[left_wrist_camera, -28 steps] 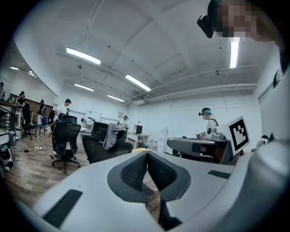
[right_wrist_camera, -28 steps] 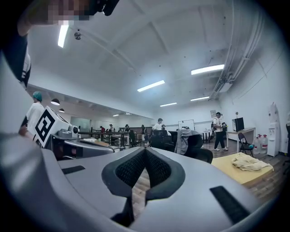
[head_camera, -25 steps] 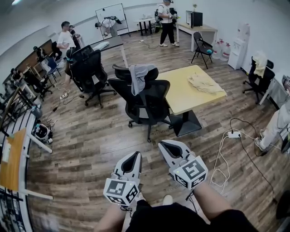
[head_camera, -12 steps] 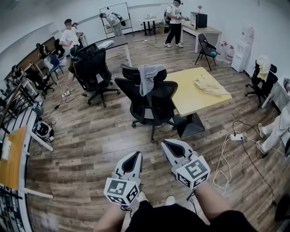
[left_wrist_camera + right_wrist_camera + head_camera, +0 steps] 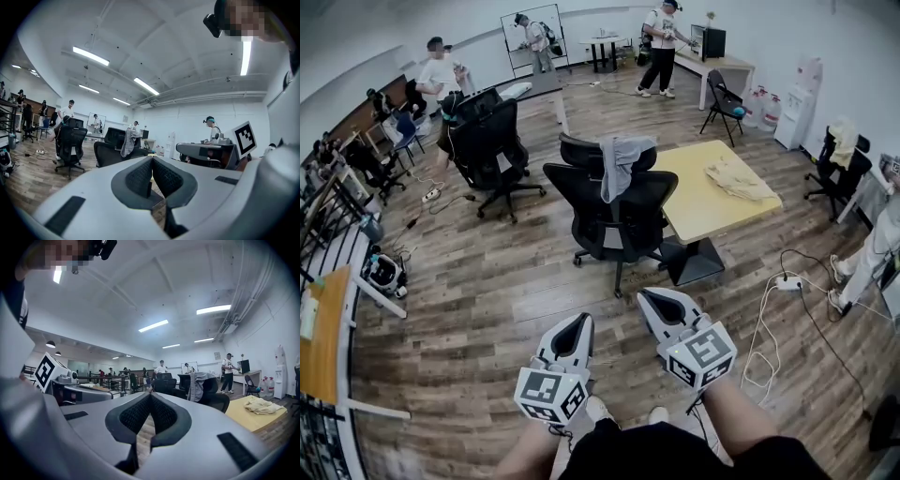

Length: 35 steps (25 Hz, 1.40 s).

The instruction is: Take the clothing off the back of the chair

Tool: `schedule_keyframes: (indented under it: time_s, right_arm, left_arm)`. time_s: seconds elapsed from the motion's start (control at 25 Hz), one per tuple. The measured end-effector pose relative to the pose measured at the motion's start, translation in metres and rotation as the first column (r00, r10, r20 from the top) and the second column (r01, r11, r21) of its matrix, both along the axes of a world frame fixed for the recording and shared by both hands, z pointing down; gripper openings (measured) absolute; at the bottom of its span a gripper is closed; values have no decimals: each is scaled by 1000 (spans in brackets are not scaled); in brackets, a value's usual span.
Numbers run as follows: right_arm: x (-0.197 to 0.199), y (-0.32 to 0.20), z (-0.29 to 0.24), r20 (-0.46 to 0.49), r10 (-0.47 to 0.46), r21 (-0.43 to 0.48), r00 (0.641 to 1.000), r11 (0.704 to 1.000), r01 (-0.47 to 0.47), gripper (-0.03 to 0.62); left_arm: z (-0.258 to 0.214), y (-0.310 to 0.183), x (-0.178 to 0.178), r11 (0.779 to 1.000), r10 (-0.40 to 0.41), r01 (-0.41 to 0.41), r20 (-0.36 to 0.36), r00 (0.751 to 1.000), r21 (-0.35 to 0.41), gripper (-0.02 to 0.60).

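A grey garment (image 5: 619, 161) hangs crumpled over the black chair (image 5: 639, 208) back, trailing down. Left gripper (image 5: 581, 320) and right gripper (image 5: 646, 296) fingers are pressed together, empty.

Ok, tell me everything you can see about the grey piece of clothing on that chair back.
The grey garment looks like soft, thin fabric, maybe a shirt or light jacket. It is draped over the top of the black mesh office chair, hanging limp in loose folds down its back. That chair stands beside the yellow table. Only the chair touches it.
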State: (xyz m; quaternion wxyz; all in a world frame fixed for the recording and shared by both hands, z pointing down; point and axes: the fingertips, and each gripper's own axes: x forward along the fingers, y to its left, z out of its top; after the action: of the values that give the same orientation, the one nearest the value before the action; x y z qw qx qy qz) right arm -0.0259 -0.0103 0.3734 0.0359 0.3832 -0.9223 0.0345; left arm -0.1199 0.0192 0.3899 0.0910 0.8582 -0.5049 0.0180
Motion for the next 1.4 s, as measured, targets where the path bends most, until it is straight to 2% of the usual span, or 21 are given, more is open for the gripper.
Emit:
schedule_keyframes:
  time_s: [0.44, 0.8, 1.4]
  right_arm:
    - [-58, -43, 3, 4, 72, 4, 997, 997, -72, 12]
    - [-98, -63, 4, 20, 137, 2, 990, 990, -138, 12]
    - [-120, -88, 7, -21, 138, 0, 990, 990, -138, 12]
  left_arm:
    - [4, -44, -65, 999, 54, -54, -5, 999, 6, 17]
    - [4, -71, -105, 994, 101, -101, 3, 995, 28, 17]
    - [2, -96, -130, 994, 107, -106, -12, 994, 38, 17]
